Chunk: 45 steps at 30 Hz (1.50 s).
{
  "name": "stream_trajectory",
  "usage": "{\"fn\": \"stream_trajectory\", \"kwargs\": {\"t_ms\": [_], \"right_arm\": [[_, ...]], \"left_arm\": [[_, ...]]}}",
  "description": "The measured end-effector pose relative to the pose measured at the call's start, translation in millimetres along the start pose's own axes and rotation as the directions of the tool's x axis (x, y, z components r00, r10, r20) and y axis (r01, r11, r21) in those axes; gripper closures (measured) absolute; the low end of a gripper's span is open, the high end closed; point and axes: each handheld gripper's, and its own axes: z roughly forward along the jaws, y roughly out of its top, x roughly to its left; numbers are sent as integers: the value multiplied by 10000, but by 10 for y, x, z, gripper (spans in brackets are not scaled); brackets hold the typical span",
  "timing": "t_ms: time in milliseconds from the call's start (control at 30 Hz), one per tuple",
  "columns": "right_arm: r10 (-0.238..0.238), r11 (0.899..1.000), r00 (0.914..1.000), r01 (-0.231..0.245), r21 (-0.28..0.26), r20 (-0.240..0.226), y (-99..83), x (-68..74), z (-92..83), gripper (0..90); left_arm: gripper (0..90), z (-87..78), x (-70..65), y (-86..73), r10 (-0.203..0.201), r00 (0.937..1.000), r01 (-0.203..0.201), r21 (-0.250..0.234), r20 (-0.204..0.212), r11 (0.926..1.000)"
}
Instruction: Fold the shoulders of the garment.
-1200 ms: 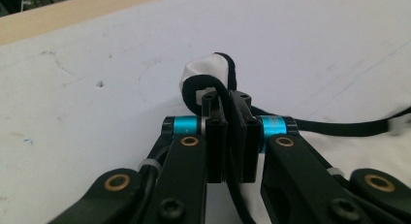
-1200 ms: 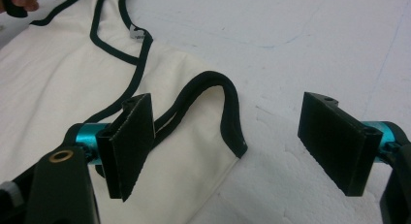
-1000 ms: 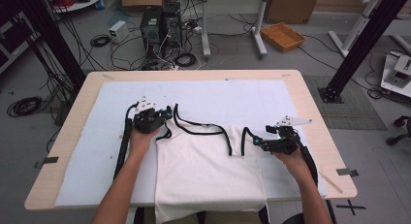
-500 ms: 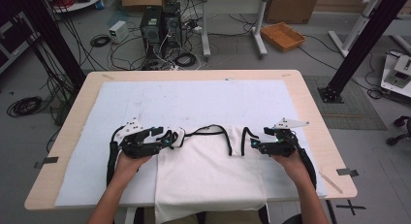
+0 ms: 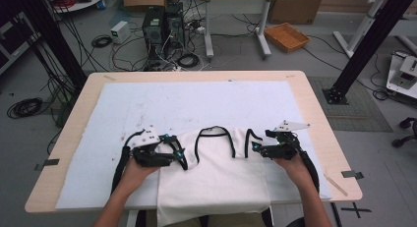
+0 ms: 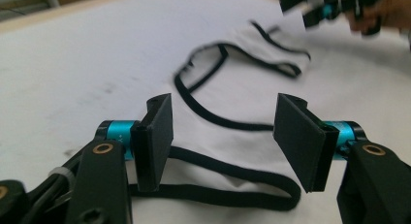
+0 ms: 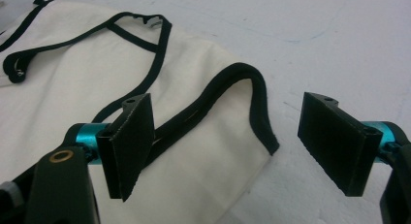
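A white sleeveless top (image 5: 216, 170) with black trim lies flat on the white mat, its hem hanging over the table's near edge. My left gripper (image 5: 178, 153) rests at the top's left shoulder. Its jaws have just opened, and now stand open (image 6: 223, 136) over a black strap loop (image 6: 218, 187) that lies on the mat untouched. My right gripper (image 5: 254, 148) sits at the right shoulder, open (image 7: 232, 141). The black-edged armhole (image 7: 257, 88) lies between its pads without being pressed.
The white mat (image 5: 147, 104) covers most of a wooden table (image 5: 314, 119). On the floor beyond the far edge are computer towers (image 5: 162, 28), tangled cables and a wicker basket (image 5: 286, 36). A black frame post (image 5: 364, 45) stands at the right.
My left hand drew back toward the near edge, dragging the top's left shoulder with it, then its jaws opened and let go of the strap. The right hand stayed put.
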Motion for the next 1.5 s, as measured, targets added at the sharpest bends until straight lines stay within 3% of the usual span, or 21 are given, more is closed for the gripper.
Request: {"fn": "stream_trajectory", "kwargs": {"t_ms": [167, 300, 333, 433, 500, 600, 700, 767, 800, 867, 933, 967, 1033, 1100, 1133, 1200, 1233, 1267, 1333, 1400, 1500], "right_arm": [[-613, 9978, 9962, 627, 216, -626, 15, 133, 21, 288], [-1047, 9937, 9863, 1090, 273, -1274, 35, 252, 35, 401], [-1208, 9915, 9820, 1265, 304, -1451, 39, 286, 54, 426], [-1714, 9802, 9684, 1861, 675, -1813, 38, 392, 136, 509], [-2051, 9696, 9637, 2238, 988, -1709, 25, 447, 194, 542], [-2444, 9551, 9563, 2660, 1307, -1603, 5, 511, 267, 608], [-2880, 9384, 9510, 3037, 1649, -1127, -3, 545, 299, 722], [-2949, 9371, 9513, 3063, 1673, -896, 3, 540, 285, 832], [-2844, 9439, 9544, 2953, 1480, -903, 16, 527, 256, 847], [-2563, 9578, 9603, 2676, 1052, -1098, 37, 508, 180, 860], [-2419, 9667, 9583, 2516, 476, -1522, 59, 499, 68, 860], [-2401, 9678, 9563, 2491, 349, -1671, 61, 506, 35, 859], [-2598, 9627, 9433, 2697, 206, -2065, 55, 549, -44, 858], [-2778, 9560, 9297, 2923, 256, -2418, 36, 585, -102, 851], [-2765, 9558, 9276, 2926, 286, -2512, 22, 590, -119, 831], [-2615, 9610, 9325, 2755, 226, -2491, 2, 556, -138, 724], [-2486, 9655, 9381, 2600, 161, -2413, -3, 536, -145, 668], [-2172, 9746, 9521, 2238, 65, -2152, -5, 500, -160, 555], [-1772, 9841, 9719, 1772, -139, -1549, -6, 454, -161, 452], [-1639, 9865, 9798, 1637, -114, -1146, -17, 429, -132, 432], [-1572, 9871, 9874, 1576, 267, -180, -36, 414, -49, 411]], "left_arm": [[399, 144, -97, -41, 558, 9957, -612, 726, 741, 9955], [400, 214, -124, -71, 605, 9951, -704, 1299, 782, 9890], [434, 232, -121, -77, 626, 9957, -723, 1520, 676, 9857], [700, 254, -76, -84, 294, 9996, -295, 2012, 34, 9791], [808, 222, -21, -83, 83, 9995, -21, 1940, -315, 9810], [833, 102, 59, -58, -229, 9955, 351, 1327, -920, 9905], [833, 6, 122, -53, -436, 9937, 530, 901, -1032, 9945], [833, -32, 160, -69, -466, 9918, 571, 864, -1190, 9946], [833, -42, 177, -77, -595, 9912, 687, 758, -1178, 9947], [833, -73, 210, -89, -817, 9915, 878, 570, -1015, 9945], [833, -106, 235, -96, -986, 9926, 1014, 360, -704, 9942], [833, -137, 255, -105, -1163, 9929, 1168, 215, -258, 9929], [832, -176, 276, -115, -1256, 9920, 1255, 73, 148, 9921], [816, -240, 317, -130, -1626, 9850, 1641, -231, 578, 9862], [730, -267, 345, -133, -1893, 9804, 1917, -436, 546, 9805], [542, -315, 387, -135, -2524, 9676, 2521, -778, 60, 9646], [539, -345, 412, -146, -2725, 9618, 2688, -1017, -246, 9578], [538, -355, 414, -157, -2835, 9570, 2751, -1182, -612, 9541], [537, -345, 423, -173, -2932, 9507, 2809, -1210, -1004, 9521], [536, -298, 415, -175, -3073, 9414, 2939, -1089, -1390, 9496], [507, -175, 405, -146, -2663, 9308, 2567, -710, -2505, 9639]]}}
